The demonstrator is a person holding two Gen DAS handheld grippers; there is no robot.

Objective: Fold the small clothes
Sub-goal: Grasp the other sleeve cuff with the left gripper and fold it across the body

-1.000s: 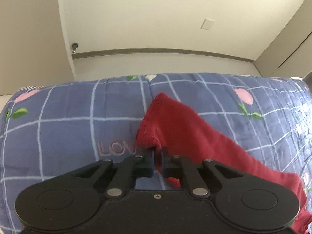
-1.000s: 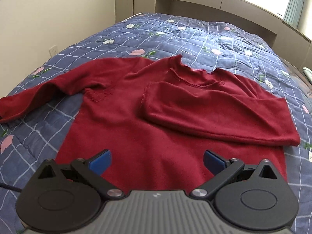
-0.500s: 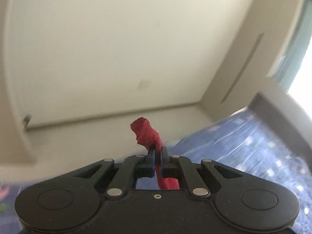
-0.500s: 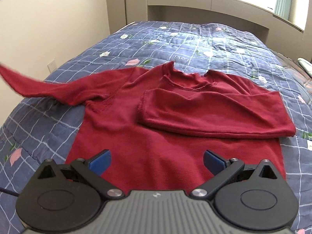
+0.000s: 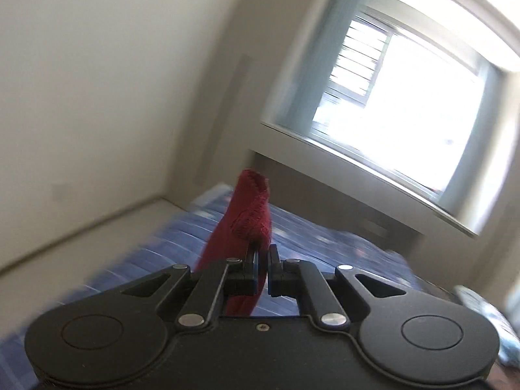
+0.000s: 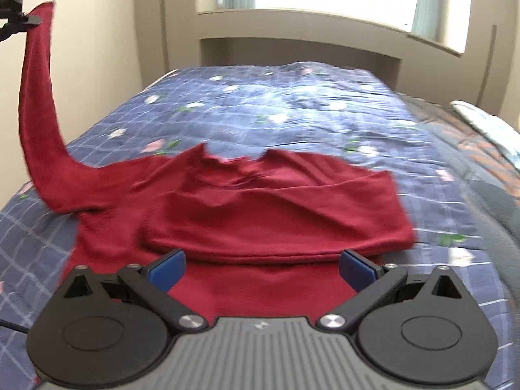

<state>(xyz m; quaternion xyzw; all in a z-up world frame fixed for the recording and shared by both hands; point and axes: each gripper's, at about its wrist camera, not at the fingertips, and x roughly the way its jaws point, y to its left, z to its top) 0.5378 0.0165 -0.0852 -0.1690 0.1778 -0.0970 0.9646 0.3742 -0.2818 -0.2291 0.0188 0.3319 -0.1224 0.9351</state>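
Note:
A dark red long-sleeved sweater (image 6: 260, 227) lies flat on the blue checked bedspread (image 6: 292, 104). One sleeve is folded across its chest. My left gripper (image 5: 262, 253) is shut on the cuff of the other sleeve (image 5: 250, 214) and holds it high in the air; in the right wrist view that sleeve (image 6: 35, 97) hangs up at the far left, with the left gripper (image 6: 31, 19) at its top. My right gripper (image 6: 263, 266) is open and empty, low over the sweater's lower body.
The bed's headboard shelf (image 6: 292, 32) and a bright window (image 5: 406, 104) stand beyond the bed. A cream wall (image 6: 91, 48) runs along the bed's left side. Other bedding (image 6: 487, 136) lies at the right edge.
My left gripper has lifted the sleeve cuff off the bed, high up, and swung toward the window. My right gripper has tilted up and moved slightly closer over the sweater, still open.

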